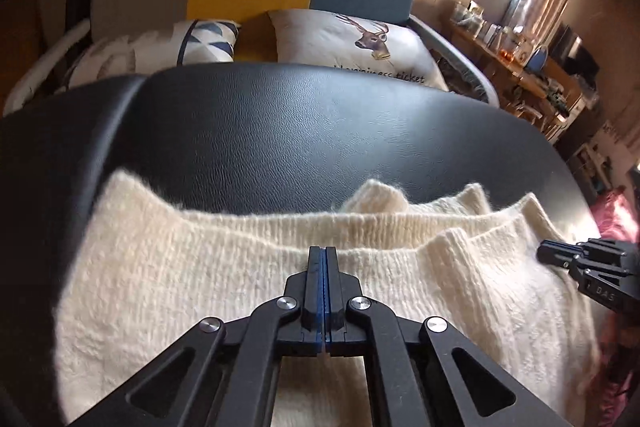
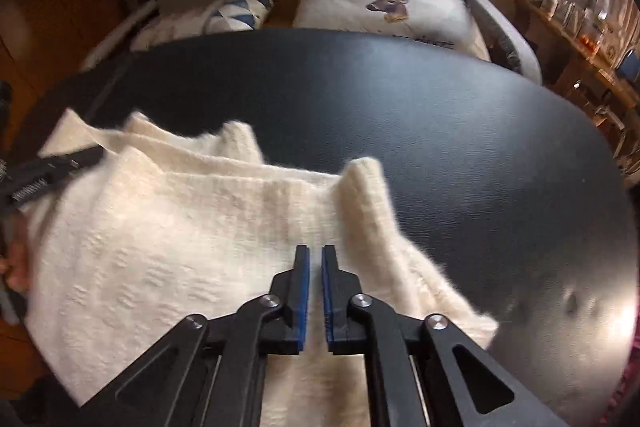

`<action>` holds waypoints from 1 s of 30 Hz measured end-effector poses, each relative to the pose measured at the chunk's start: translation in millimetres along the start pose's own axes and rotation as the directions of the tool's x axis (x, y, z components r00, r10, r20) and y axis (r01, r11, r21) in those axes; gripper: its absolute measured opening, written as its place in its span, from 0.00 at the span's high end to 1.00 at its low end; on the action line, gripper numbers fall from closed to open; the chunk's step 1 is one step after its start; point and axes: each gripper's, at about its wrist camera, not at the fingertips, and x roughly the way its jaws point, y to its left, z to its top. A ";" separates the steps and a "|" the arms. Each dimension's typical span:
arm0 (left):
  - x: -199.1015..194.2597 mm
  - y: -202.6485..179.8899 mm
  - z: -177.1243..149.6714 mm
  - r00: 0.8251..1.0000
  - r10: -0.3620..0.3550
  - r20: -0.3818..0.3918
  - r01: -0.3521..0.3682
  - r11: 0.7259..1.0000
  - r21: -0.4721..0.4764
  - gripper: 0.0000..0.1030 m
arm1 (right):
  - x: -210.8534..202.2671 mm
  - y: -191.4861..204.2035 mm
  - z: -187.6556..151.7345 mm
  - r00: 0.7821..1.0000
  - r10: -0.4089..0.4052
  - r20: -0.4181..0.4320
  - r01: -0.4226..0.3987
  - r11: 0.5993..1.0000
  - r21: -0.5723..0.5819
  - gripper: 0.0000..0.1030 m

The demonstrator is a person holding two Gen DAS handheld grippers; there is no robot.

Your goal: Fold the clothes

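A cream knitted sweater [image 1: 200, 275] lies in folded layers on the near part of a black leather-look table [image 1: 280, 131]. My left gripper [image 1: 324, 249] hovers over the sweater's upper folded edge, shut, its blue pads touching with no cloth seen between them. In the left wrist view my right gripper [image 1: 560, 255] shows at the sweater's right side. In the right wrist view the sweater [image 2: 180, 227] fills the lower left, one corner standing up. My right gripper [image 2: 315, 247] sits over it, open by a narrow gap, holding nothing. The left gripper [image 2: 80, 159] rests at the sweater's far left.
Beyond the table [image 2: 440, 131] stands a sofa with a deer cushion [image 1: 360, 39] and a blue-triangle cushion [image 1: 208, 41]. A cluttered wooden shelf [image 1: 520, 67] runs along the right wall. Pink fabric [image 1: 616, 215] lies off the table's right edge. A hand [image 2: 16, 263] shows at far left.
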 end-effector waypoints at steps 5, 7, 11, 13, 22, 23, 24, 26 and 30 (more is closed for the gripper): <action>-25.5 6.3 -1.6 0.999 -0.032 -0.019 0.032 0.999 0.019 0.88 | 3.5 15.7 13.9 0.991 0.130 -0.025 -0.129 0.991 0.019 0.73; -27.6 7.5 -3.2 0.996 -0.072 -0.061 0.073 0.997 0.019 0.68 | 16.0 22.5 18.4 0.990 0.130 -0.059 -0.129 0.992 0.015 0.73; -16.7 -3.9 -5.9 0.990 -0.067 -0.121 0.077 0.994 0.081 0.54 | 44.0 35.0 20.5 0.992 0.072 -0.103 -0.073 0.997 -0.005 0.72; -6.2 -17.7 -11.7 0.990 -0.023 -0.142 0.047 0.984 0.171 0.51 | 46.2 41.2 18.1 0.995 0.046 -0.087 -0.048 0.999 -0.024 0.69; -27.1 -21.3 -13.7 0.999 -0.021 0.049 0.013 0.989 0.145 0.94 | 33.2 72.0 9.0 0.996 -0.088 -0.013 0.084 0.980 -0.178 0.95; -36.1 -20.8 -10.7 0.996 -0.035 0.087 0.023 0.991 0.131 0.94 | 27.7 74.4 10.8 0.995 -0.098 0.004 0.097 0.978 -0.186 0.96; -42.9 -20.7 -7.2 0.992 -0.034 0.121 0.019 0.992 0.122 0.94 | 18.9 70.6 16.3 0.994 -0.100 0.037 0.105 0.978 -0.179 0.96; -37.7 -20.2 -0.1 0.991 -0.003 0.134 -0.014 0.992 0.123 0.94 | 9.7 63.7 27.7 0.991 -0.112 0.070 0.122 0.980 -0.159 0.96; 8.1 -11.6 2.6 0.999 0.038 0.023 -0.040 0.993 0.107 0.92 | 39.4 56.4 29.6 0.989 -0.149 -0.003 0.147 0.979 -0.143 0.96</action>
